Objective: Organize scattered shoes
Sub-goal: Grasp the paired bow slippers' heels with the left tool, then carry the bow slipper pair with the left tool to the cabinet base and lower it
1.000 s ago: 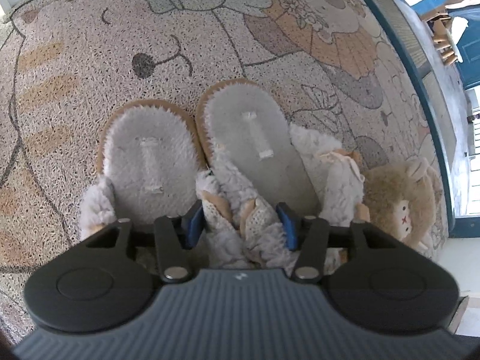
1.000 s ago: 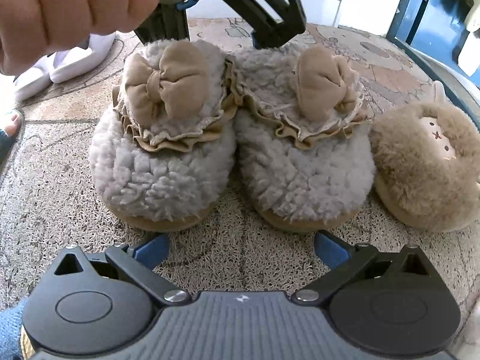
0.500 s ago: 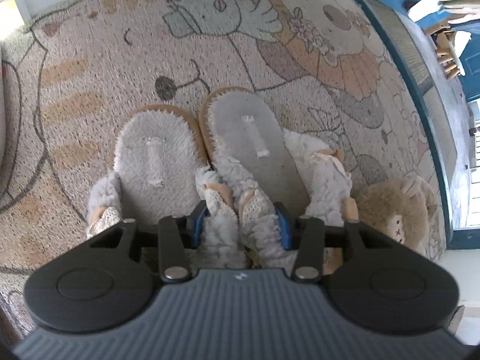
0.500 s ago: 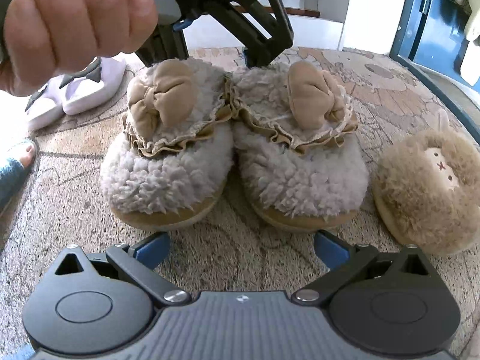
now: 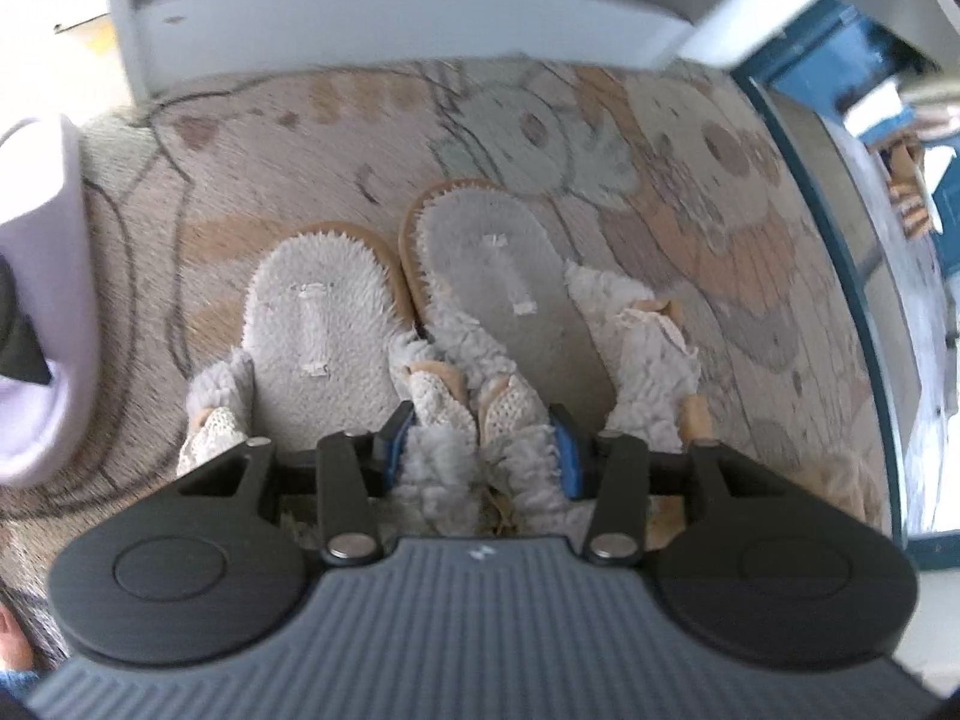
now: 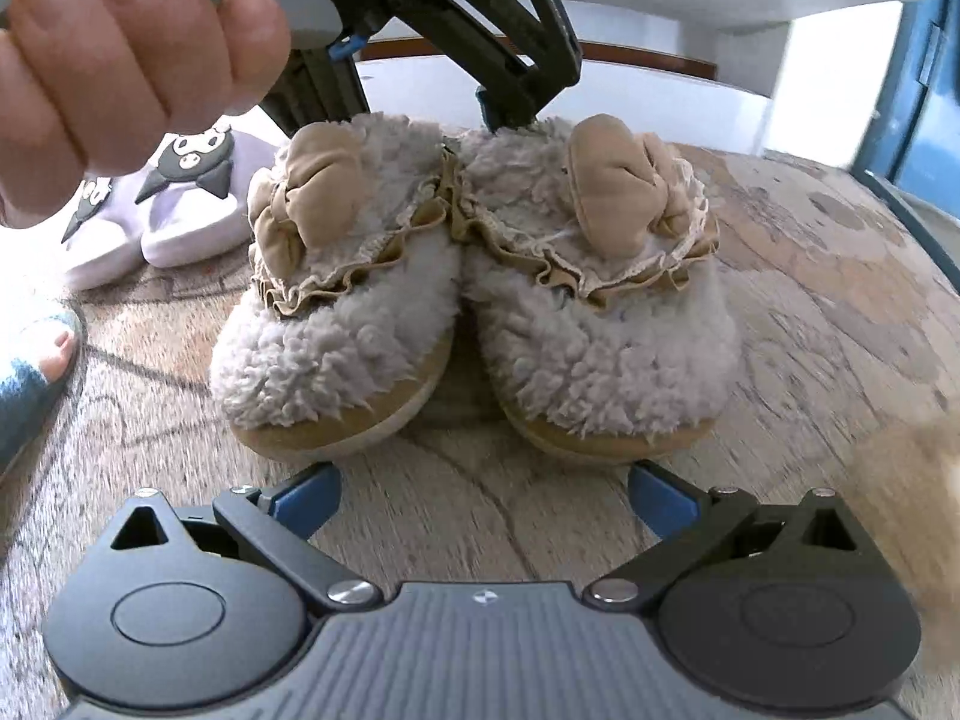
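A pair of fluffy grey slippers with tan bows sits side by side, the left slipper and the right slipper. My left gripper is shut on their two inner edges, pinched together. In the right wrist view a hand holds that gripper from above, and its black fingers reach down behind the bows. The toes hang slightly above the patterned mat, with shadow beneath. My right gripper is open just in front of the toes and holds nothing.
White cartoon-face slippers lie on the mat to the left. A blurred brown plush slipper lies to the right. White furniture stands beyond the mat and a blue frame borders its right side. A foot shows at left.
The left gripper has risen with the grey pair pinched in it, lifting the toes off the mat, and the white furniture has come into view. The right gripper stays open.
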`<state>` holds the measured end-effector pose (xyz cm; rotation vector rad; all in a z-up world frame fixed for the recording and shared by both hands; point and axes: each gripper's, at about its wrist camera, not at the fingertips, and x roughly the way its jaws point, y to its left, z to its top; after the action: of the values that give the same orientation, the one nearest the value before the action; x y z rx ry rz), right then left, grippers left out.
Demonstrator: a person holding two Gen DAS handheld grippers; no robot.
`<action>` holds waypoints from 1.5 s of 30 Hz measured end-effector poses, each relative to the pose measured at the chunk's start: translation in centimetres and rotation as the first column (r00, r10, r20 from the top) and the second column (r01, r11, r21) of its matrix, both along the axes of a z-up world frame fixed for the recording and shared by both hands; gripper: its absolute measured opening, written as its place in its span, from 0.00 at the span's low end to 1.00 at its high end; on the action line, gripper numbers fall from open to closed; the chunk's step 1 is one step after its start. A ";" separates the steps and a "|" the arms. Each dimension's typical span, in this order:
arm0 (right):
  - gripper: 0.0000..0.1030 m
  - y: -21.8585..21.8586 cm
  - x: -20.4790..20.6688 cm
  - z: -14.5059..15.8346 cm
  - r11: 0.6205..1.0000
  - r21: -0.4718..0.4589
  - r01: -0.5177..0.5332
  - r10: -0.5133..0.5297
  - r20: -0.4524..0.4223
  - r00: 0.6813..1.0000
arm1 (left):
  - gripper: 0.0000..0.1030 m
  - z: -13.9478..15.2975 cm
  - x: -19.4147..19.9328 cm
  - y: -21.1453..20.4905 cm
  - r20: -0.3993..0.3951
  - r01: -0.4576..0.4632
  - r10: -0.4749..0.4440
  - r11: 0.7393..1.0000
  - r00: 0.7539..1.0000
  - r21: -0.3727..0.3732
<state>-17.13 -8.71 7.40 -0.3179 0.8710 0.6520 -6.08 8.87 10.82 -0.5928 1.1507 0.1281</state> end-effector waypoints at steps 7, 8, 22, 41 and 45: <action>0.99 4.1 3.6 -1.2 0.998 0.003 -0.067 0.067 -0.011 0.998 | 0.42 -0.7 0.8 4.2 0.023 -0.075 0.075 0.997 0.997 -0.002; 0.99 4.6 4.2 -1.4 0.997 0.001 -0.075 0.075 -0.011 0.997 | 0.42 -0.9 1.1 4.9 0.025 -0.084 0.084 0.996 0.996 -0.002; 1.00 8.8 8.1 -2.6 0.991 -0.039 -0.129 0.129 -0.006 0.992 | 0.43 -1.7 2.0 7.1 0.119 -0.035 0.025 0.996 0.993 0.086; 1.00 11.8 8.2 -2.3 0.987 -0.005 -0.158 0.158 -0.069 0.985 | 0.43 -1.5 0.0 8.8 0.099 -0.063 0.048 0.987 0.994 0.151; 1.00 12.2 8.0 -2.3 0.986 0.012 -0.164 0.164 -0.083 0.983 | 0.43 -1.1 -0.7 8.7 0.079 -0.071 0.056 0.977 0.995 0.199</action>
<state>-9.14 3.53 5.08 -0.3625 0.9294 0.8250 -6.75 17.59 9.70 -0.4505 1.0333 0.2726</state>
